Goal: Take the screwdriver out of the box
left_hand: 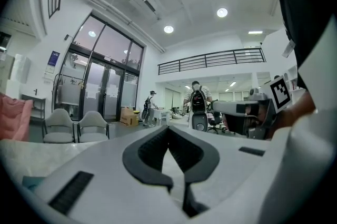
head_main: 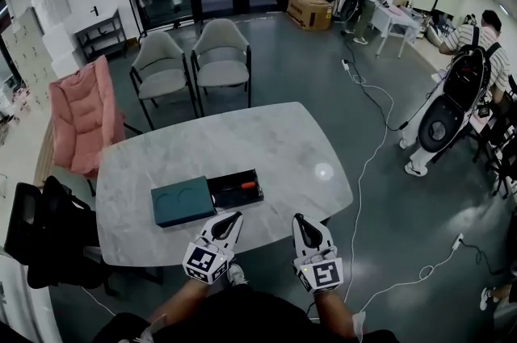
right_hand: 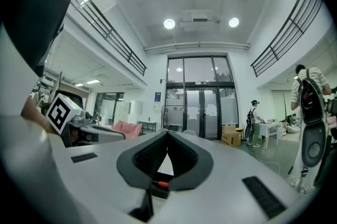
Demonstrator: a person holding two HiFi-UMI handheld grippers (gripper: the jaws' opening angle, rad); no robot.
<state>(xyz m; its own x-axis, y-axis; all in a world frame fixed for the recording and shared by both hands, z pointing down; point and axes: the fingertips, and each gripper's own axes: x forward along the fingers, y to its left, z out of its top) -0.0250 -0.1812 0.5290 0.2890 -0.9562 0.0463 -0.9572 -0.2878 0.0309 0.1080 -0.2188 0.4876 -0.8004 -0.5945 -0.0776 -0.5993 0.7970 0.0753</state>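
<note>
Reaching for the screwdriver [head_main: 245, 186] with the jaws as they stand would likely fail. Both pairs are pressed together and hold nothing, so a tip would only shove the tool in its slot or knock the box [head_main: 236, 203] across the table [head_main: 275, 140].

The box lies unheld close to the near edge, toward the near left corner, its teal lid [head_main: 182, 202] lying open on the left. It looks light, so a push from the front could slide it. A pull on a tightly seated tool could lift the whole box with it.

The screwdriver lies in the black half with its orange handle toward the right, and it looks thin and low in its recess. Jaws coming in too high may close on air; too low, and they may catch the rim.

The left gripper [head_main: 233, 215] points level, its tips just over the near edge and close to the box's front right corner. Steadying the box with it would, I judge, cut most of these risks. The right gripper [head_main: 299, 218] is level too, beside the left one on its right, aimed across bare table clear of the box. Both forearms reach forward, roughly parallel.
</note>
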